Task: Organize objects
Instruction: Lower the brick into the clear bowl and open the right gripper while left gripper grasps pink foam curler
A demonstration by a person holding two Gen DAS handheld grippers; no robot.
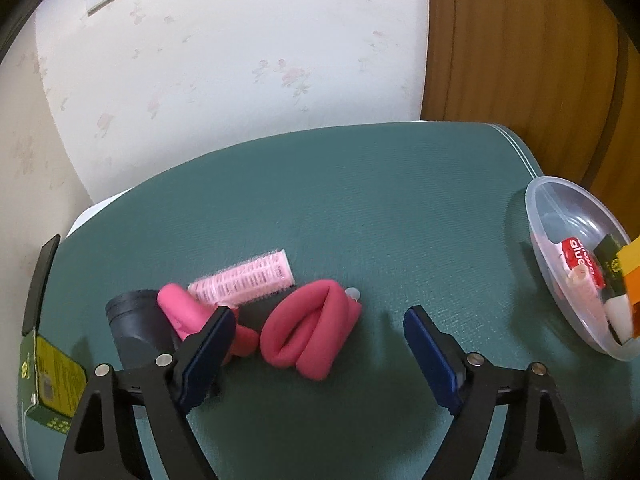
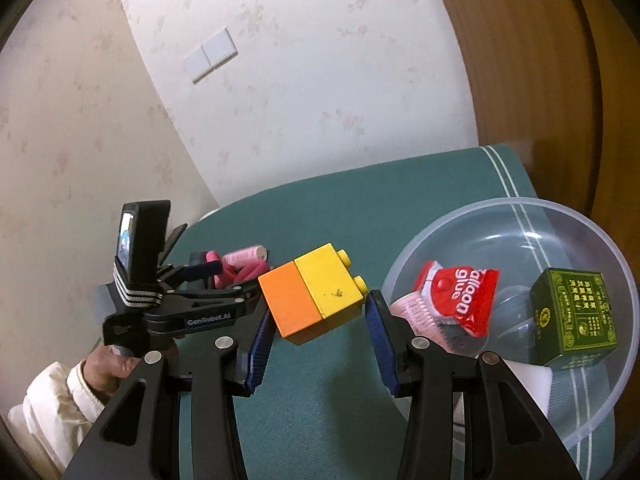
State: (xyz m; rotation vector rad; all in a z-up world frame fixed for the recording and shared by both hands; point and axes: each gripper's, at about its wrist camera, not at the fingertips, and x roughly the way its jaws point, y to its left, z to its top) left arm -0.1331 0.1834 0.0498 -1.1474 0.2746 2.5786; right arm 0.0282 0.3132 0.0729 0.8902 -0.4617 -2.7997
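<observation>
My right gripper is shut on an orange-and-yellow toy block and holds it above the green mat, just left of the clear plastic bowl. The bowl holds a red balloon glue packet, a green box, a pink roller and a white piece. My left gripper is open and empty, low over the mat. A folded pink foam curler lies between its fingers. A pink hair roller, another pink curler and a dark cylinder lie at its left.
A second green box sits at the mat's left edge. The bowl stands at the mat's right edge, with the block beside it in the left wrist view. A papered wall is behind, a wooden door to the right.
</observation>
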